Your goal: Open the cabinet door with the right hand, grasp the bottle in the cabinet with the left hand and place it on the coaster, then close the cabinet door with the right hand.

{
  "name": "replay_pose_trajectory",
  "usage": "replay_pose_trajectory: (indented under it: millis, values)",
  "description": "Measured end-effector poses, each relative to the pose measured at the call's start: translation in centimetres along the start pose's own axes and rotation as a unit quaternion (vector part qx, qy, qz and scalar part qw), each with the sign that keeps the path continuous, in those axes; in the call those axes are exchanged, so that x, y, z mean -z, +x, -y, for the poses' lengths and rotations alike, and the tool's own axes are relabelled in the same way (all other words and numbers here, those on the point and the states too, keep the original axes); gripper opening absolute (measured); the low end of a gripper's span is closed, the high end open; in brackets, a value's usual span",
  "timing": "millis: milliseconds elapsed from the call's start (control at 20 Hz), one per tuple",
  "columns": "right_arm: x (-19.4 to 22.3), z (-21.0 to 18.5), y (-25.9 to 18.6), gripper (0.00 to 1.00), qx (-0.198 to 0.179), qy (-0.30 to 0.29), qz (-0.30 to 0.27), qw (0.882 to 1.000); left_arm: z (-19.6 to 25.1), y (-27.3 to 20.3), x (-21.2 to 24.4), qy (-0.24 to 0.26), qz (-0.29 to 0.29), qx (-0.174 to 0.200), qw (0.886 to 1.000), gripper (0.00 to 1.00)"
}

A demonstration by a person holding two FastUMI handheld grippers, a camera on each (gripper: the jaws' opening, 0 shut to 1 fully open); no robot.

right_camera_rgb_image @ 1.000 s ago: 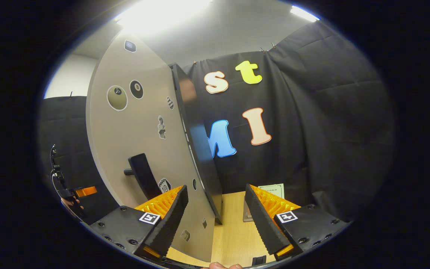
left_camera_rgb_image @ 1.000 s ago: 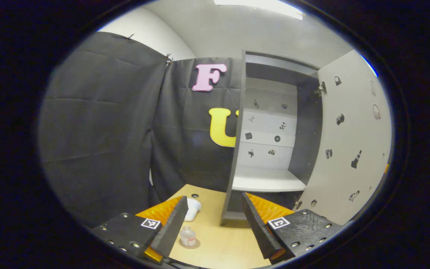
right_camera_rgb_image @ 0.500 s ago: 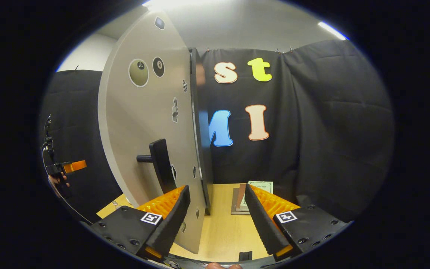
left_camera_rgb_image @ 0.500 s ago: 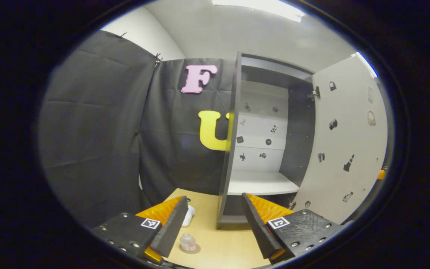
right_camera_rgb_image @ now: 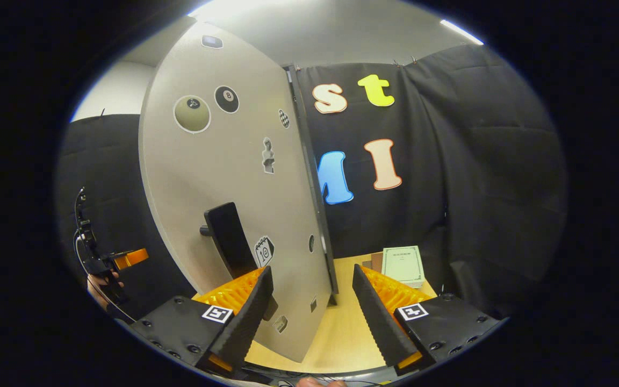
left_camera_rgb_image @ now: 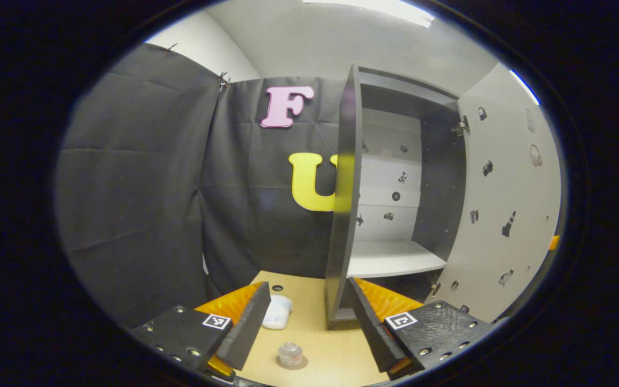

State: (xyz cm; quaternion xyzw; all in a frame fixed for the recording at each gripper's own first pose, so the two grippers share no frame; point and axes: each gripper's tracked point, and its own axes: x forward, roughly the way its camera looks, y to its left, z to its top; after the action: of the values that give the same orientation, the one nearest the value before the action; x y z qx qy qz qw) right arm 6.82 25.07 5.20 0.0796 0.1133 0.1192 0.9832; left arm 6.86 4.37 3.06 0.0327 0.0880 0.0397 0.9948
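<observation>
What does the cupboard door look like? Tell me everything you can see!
The cabinet door is a tall, flat, pale grey panel, smooth like painted board. It stands swung wide open. Its outside has little picture stickers and a dark handle standing out on a short post. In the left gripper view, its inside also carries small stickers, with metal hinges joining it to the cabinet. Nothing grips it.
</observation>
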Motion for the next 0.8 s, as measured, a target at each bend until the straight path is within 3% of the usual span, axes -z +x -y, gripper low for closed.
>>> replay_pose_trajectory:
  millis: [100, 150, 200, 600, 700, 800]
  values:
    - [-0.2, -1.6, 0.3, 0.96, -0.016, 0.013, 0.003, 1.0, -1.2, 0.6, 0.2, 0.001, -0.001, 0.004, 1.0, 0.87]
    - [-0.2, -2.2, 0.5, 0.88, -0.019, 0.021, 0.005, 1.0, -1.7, 0.9, 0.4, -0.001, -0.004, 0.008, 1.0, 0.88]
    - [-0.5, -2.7, 0.6, 0.96, -0.02, 0.025, 0.009, 0.999, -2.3, 1.4, 0.8, -0.005, -0.007, 0.011, 1.0, 0.88]
    - [-0.3, -7.1, 2.2, 0.96, -0.009, 0.013, 0.019, 1.0, -5.7, 4.2, 0.9, -0.017, -0.004, 0.048, 0.999, 0.87]
    - [-0.7, -8.9, 2.8, 0.96, -0.022, 0.021, 0.03, 0.999, -5.9, 4.3, 1.1, -0.012, -0.002, 0.055, 0.998, 0.87]
    - [-2.1, -12.0, 3.3, 0.96, -0.063, 0.045, 0.052, 0.996, -6.6, 4.0, 1.1, -0.002, -0.002, 0.055, 0.998, 0.87]
